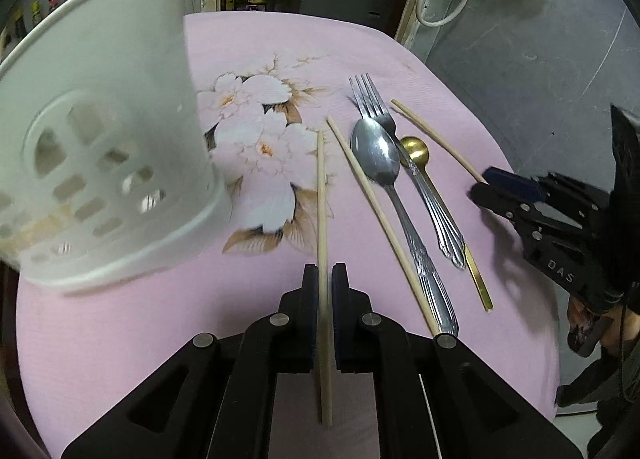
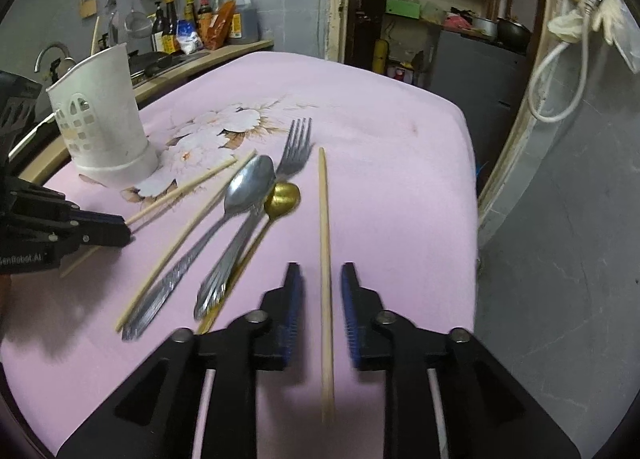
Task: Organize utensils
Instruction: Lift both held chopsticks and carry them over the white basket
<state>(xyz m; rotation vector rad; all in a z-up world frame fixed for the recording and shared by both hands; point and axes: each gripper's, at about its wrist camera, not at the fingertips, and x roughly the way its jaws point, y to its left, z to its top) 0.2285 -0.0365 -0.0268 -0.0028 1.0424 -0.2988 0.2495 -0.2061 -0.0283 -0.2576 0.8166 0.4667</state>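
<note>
My left gripper [image 1: 325,279] is shut on a wooden chopstick [image 1: 321,187] that runs straight out between its pads; from the right wrist view this left gripper [image 2: 120,229] sits at the left, low over the cloth. A tall white perforated utensil holder [image 1: 112,139] [image 2: 100,111] stands upright just left of it. My right gripper [image 2: 322,271] is open, and a second chopstick [image 2: 325,219] lies between its fingers, touching neither pad. Between the two grippers lie a third chopstick [image 2: 184,235], a steel spoon [image 2: 250,183], a fork [image 2: 298,143] and a gold spoon [image 2: 284,197].
A pink flowered cloth [image 1: 120,339] covers the table, whose right edge [image 2: 472,179] drops to a grey floor. Sauce bottles [image 2: 200,19] line a counter behind the holder. A white hose and gloves [image 2: 560,71] hang on the wall at right.
</note>
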